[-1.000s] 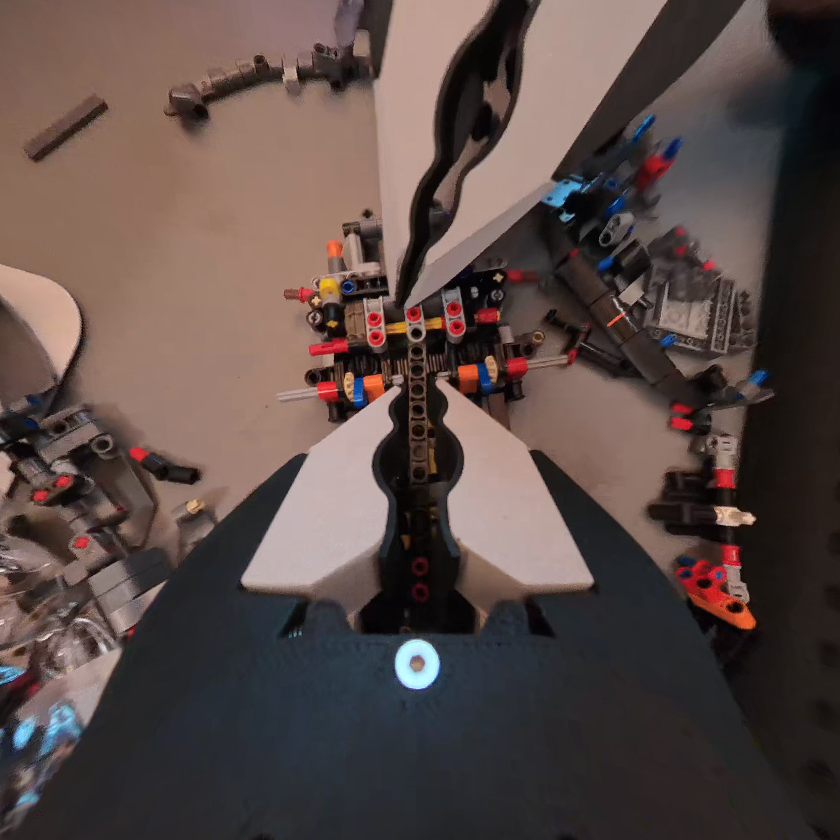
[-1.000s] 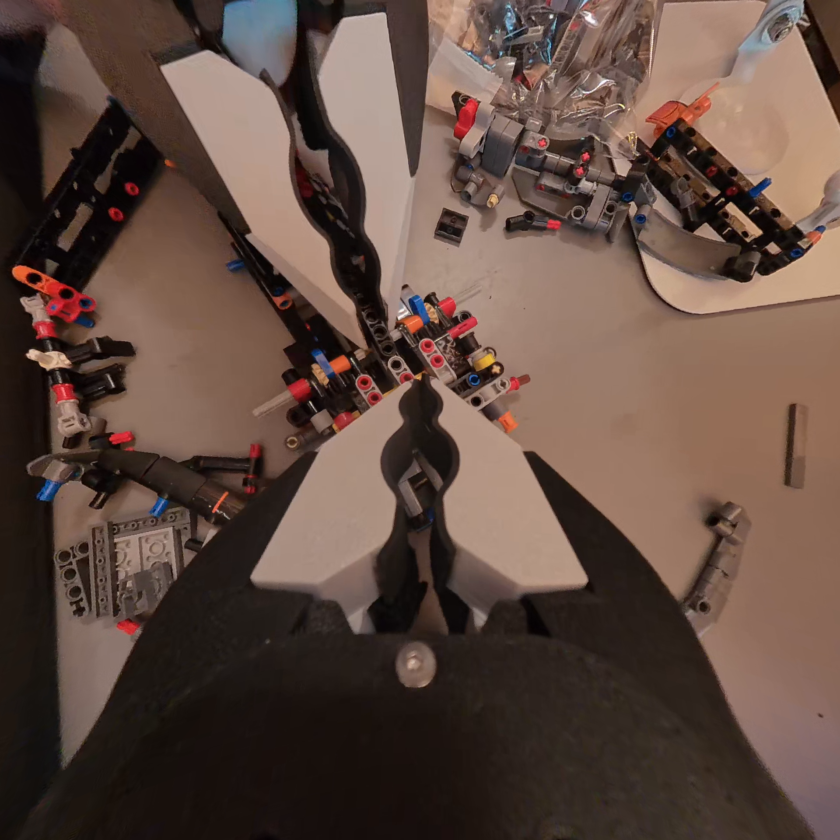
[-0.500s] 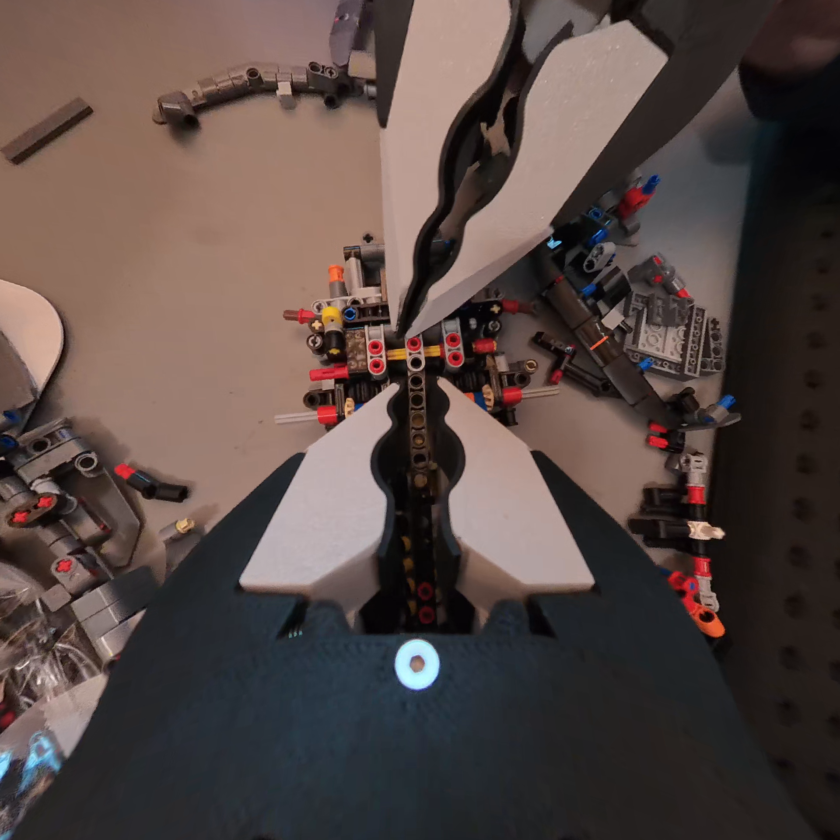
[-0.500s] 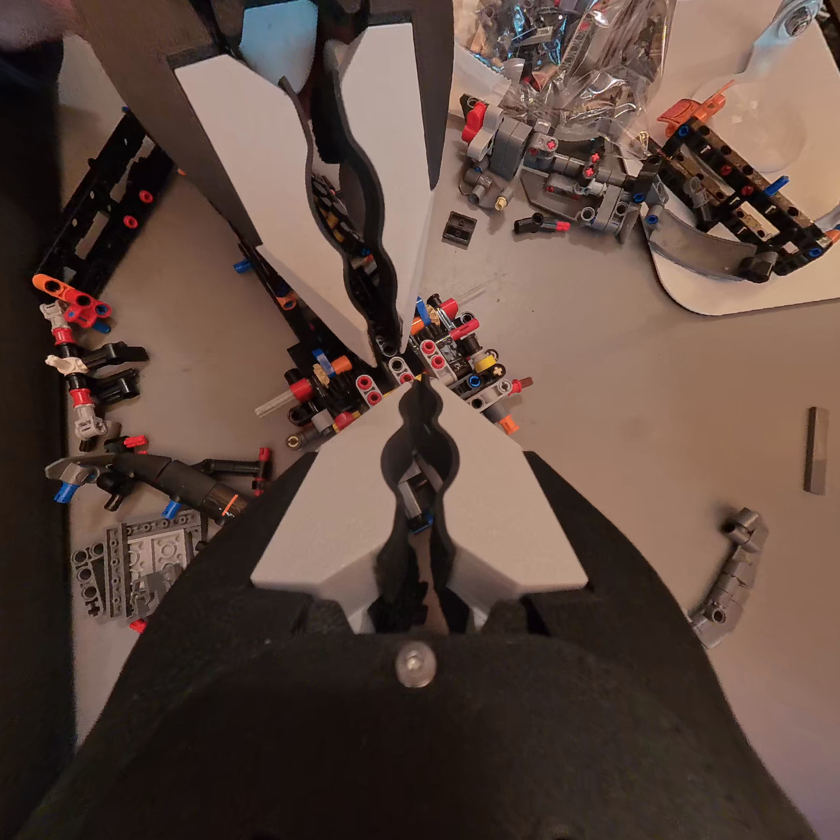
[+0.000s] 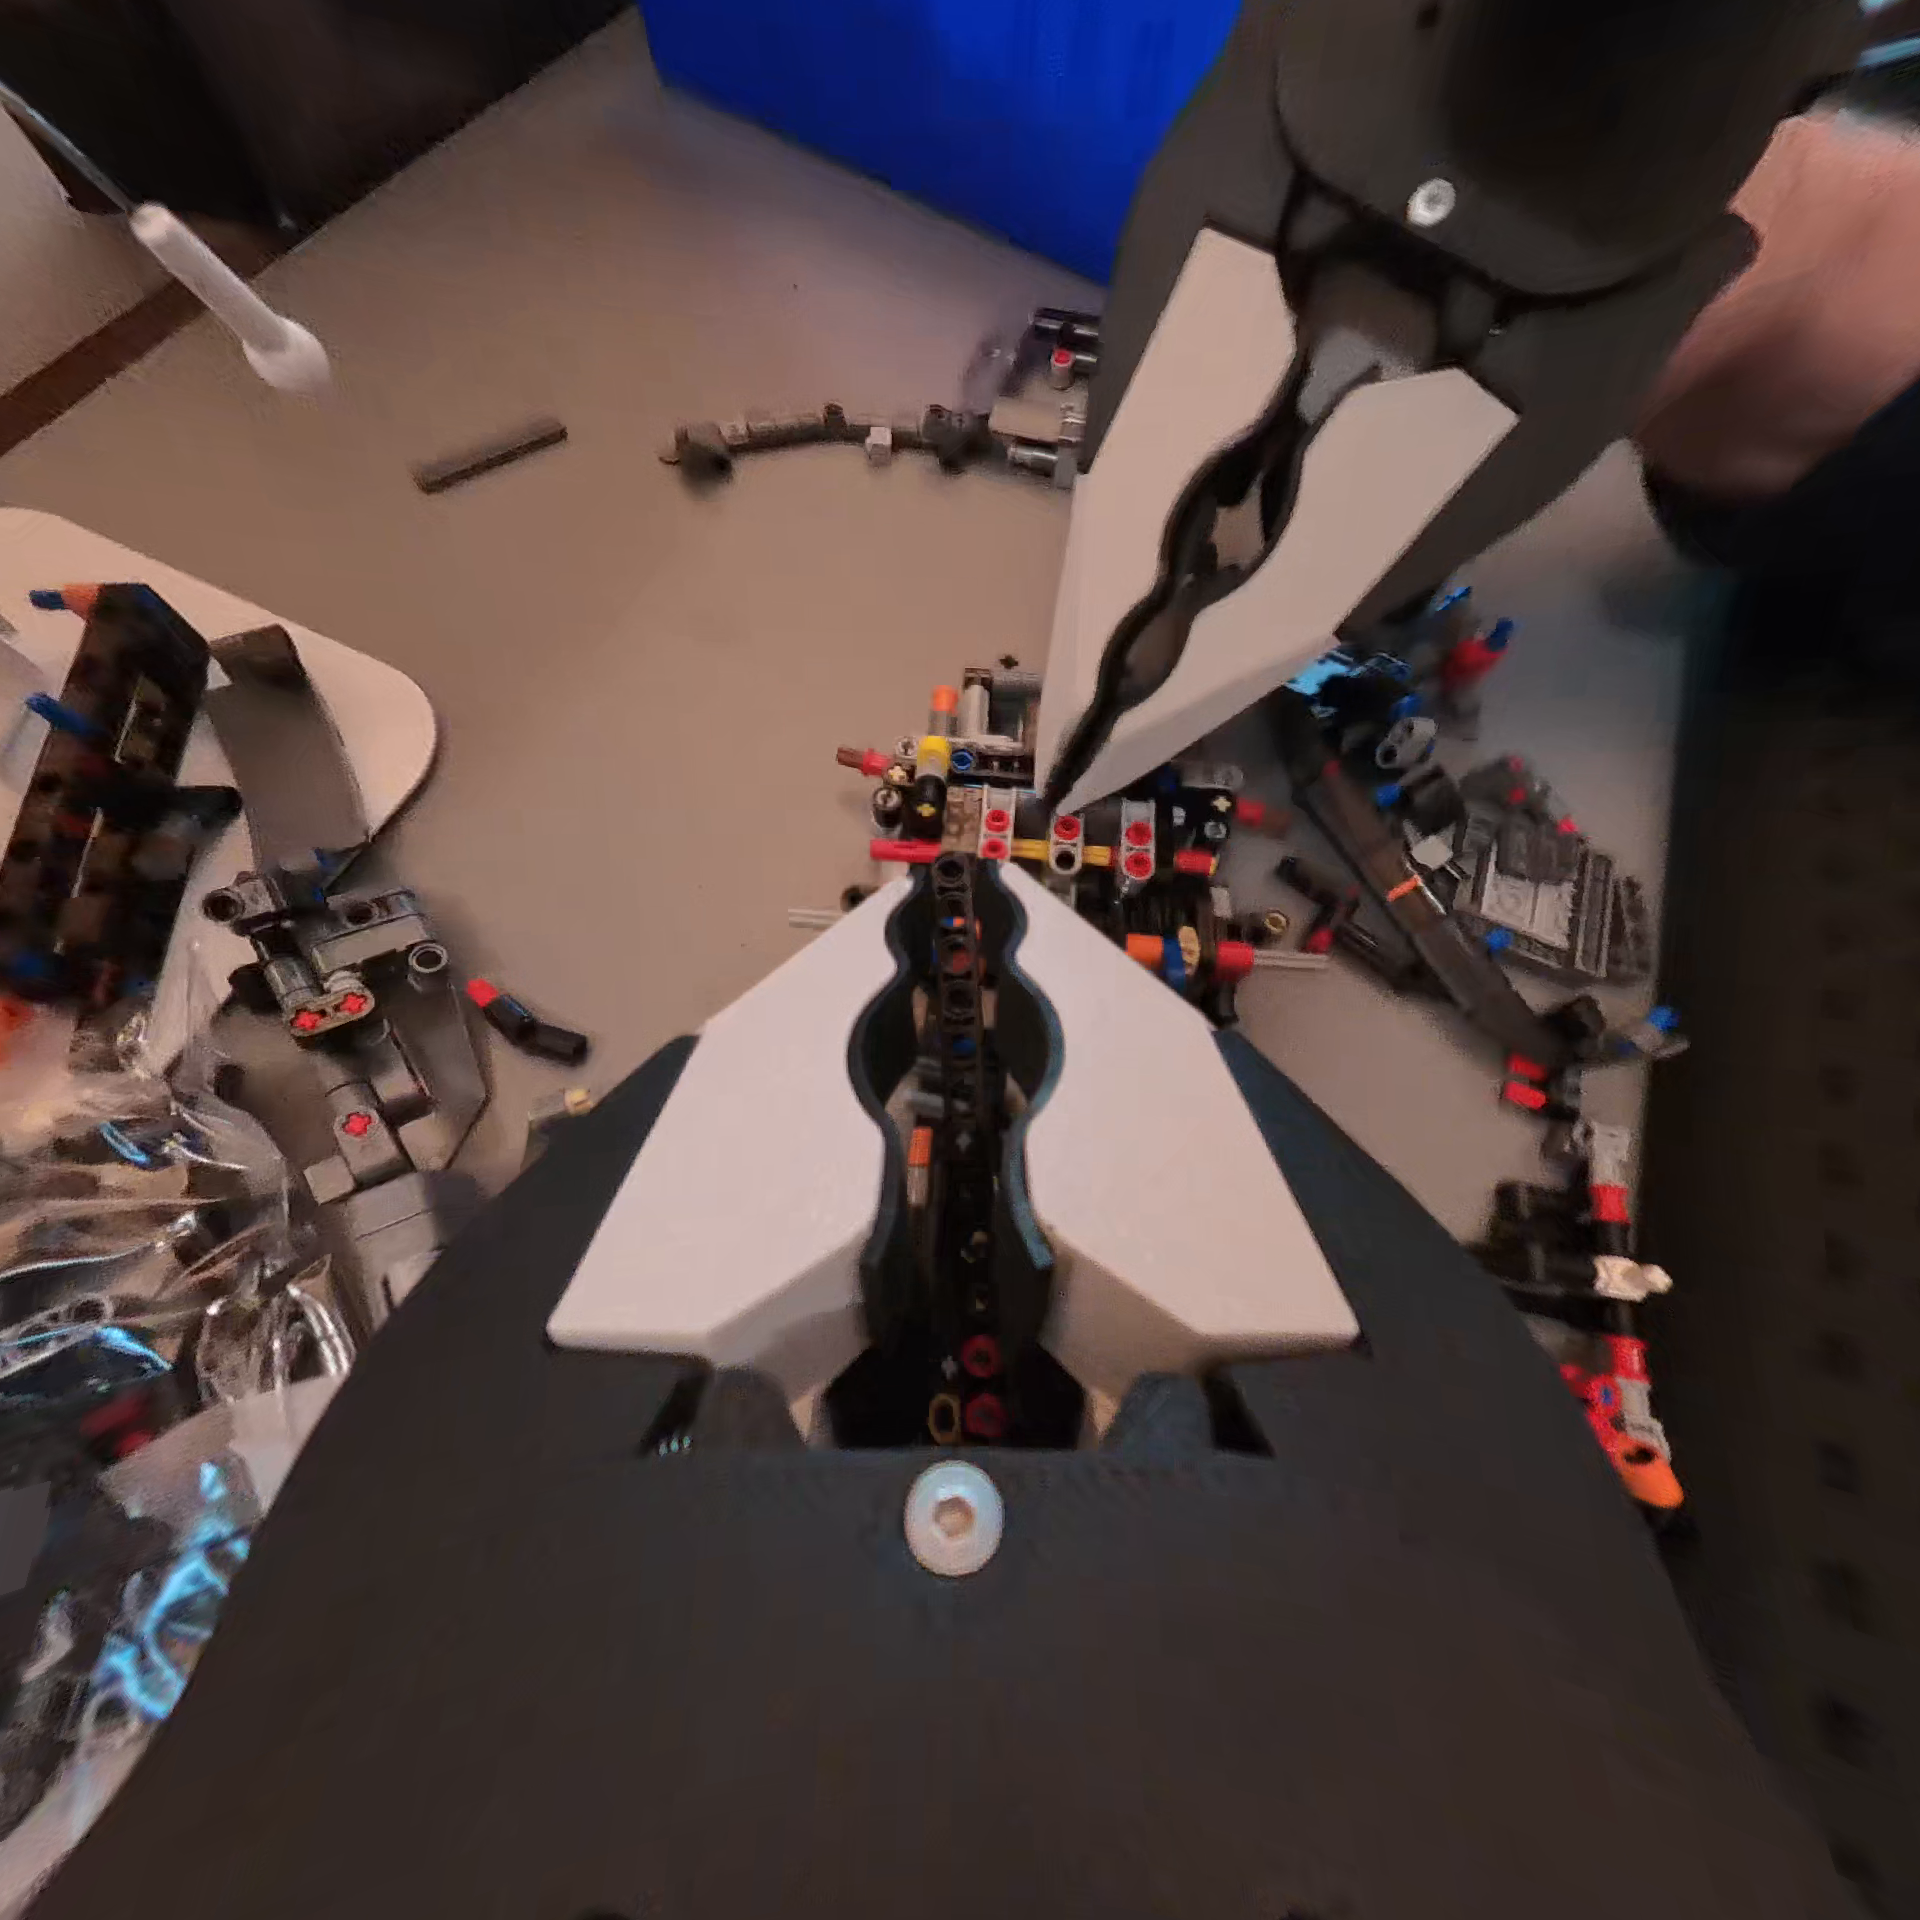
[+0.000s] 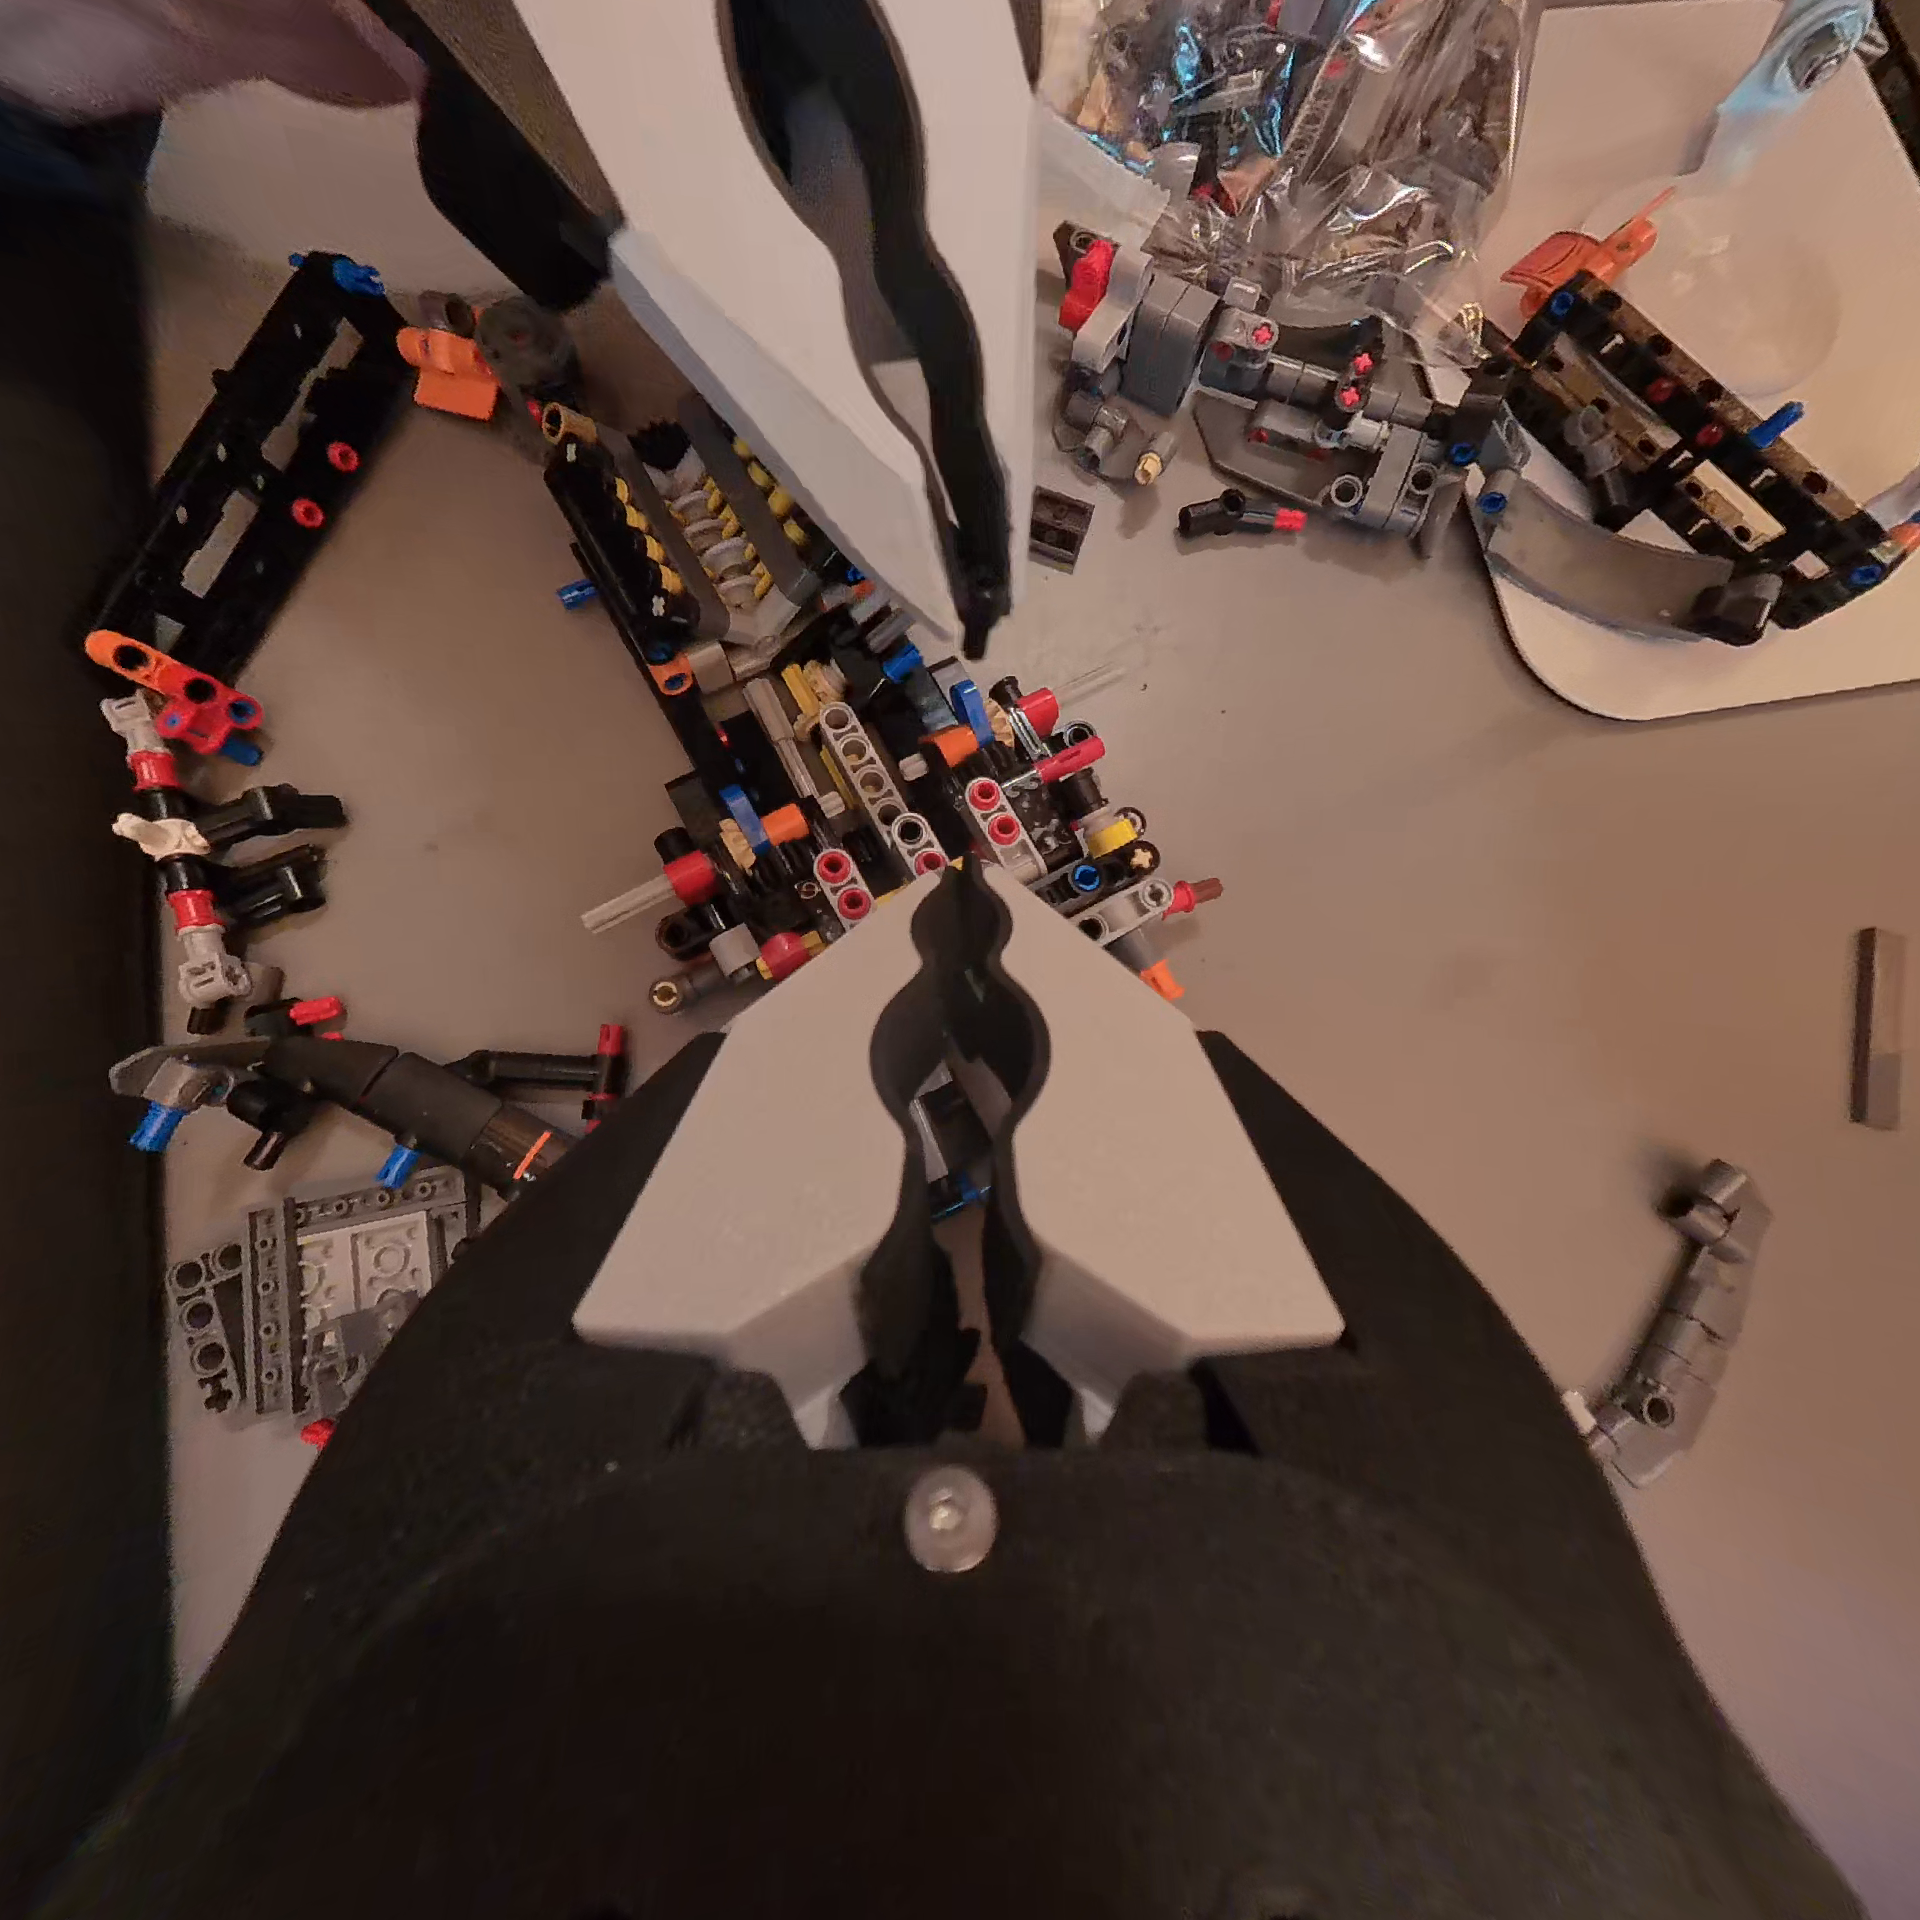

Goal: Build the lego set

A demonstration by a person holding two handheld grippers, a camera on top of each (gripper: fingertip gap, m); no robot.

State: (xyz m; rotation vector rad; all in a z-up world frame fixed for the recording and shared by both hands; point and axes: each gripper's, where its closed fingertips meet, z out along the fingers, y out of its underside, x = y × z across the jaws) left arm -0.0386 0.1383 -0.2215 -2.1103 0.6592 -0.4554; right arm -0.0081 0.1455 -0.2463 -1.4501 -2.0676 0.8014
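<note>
The multicoloured lego chassis [image 6: 852,790] lies on the grey table, long black beams with red, blue, yellow and orange pins. My left gripper [image 5: 958,881] is shut and hovers over its long rear part; a black beam shows through the gap between its fingers. From the right wrist view the left gripper [image 6: 977,623] hangs just above the chassis edge, tips together. My right gripper [image 6: 961,881] is shut, tips touching the chassis front by the grey beams with red pins; it also shows in the left wrist view [image 5: 1051,800]. A small dark piece with a blue pin [image 6: 961,1184] shows in its gap; held or not, I cannot tell.
Clear bags of parts [image 6: 1299,156] and a white board [image 6: 1714,665] bearing a black frame assembly [image 6: 1662,447] lie beyond. Another black frame [image 6: 239,468], grey plates [image 6: 312,1278], loose pins, a grey link chain [image 6: 1694,1309] and a dark tile [image 6: 1875,1029] lie around. A hand [image 5: 1787,312] holds the right gripper. One gripper's finger ends stand about 5 cm off the other's.
My left gripper has risen and drawn back from the chassis, uncovering its rear part with the yellow pins. My right gripper stays at the chassis front.
</note>
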